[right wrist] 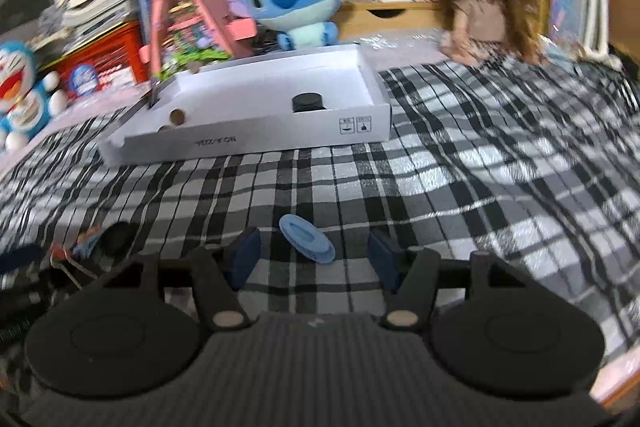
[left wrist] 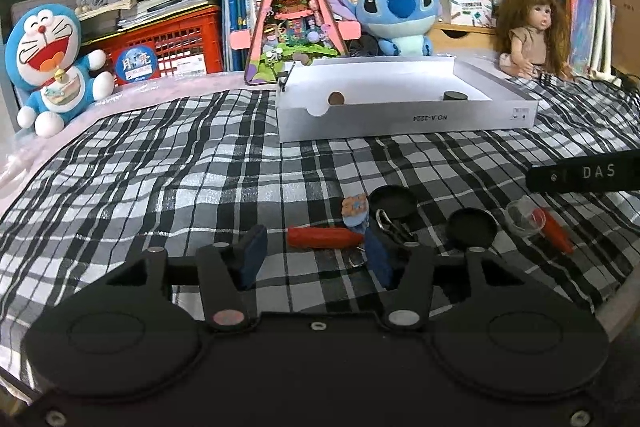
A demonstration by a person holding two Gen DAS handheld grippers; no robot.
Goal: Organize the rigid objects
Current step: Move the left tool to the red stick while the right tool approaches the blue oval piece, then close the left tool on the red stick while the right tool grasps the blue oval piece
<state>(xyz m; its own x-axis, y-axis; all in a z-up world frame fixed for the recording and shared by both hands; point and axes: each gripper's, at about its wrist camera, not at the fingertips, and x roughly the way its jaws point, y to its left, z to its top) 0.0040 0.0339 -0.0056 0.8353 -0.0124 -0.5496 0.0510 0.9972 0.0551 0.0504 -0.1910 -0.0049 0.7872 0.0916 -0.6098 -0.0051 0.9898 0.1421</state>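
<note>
left wrist view:
left tool (left wrist: 316, 257): jaws apart, holding nothing.
red stick (left wrist: 323, 237): just ahead, between the pads, nearer the right pad; long axis crosswise to the jaws. Smooth, hard, tapered.
black discs (left wrist: 471, 227): ahead-right of the tool, flat, round, matte.
clear cup (left wrist: 523, 215): further right, thin plastic.
white tray (left wrist: 404, 117): well ahead on the plaid bed; shallow cardboard, holds a black puck (left wrist: 455, 95) and a brown coin-like piece.

right wrist view (some blur):
right tool (right wrist: 314, 259): jaws apart, empty.
blue disc (right wrist: 307, 237): just ahead, between the pads, tilted, thin plastic.
nearer arm: left for the stick, right for the blue disc (judgement).
</note>
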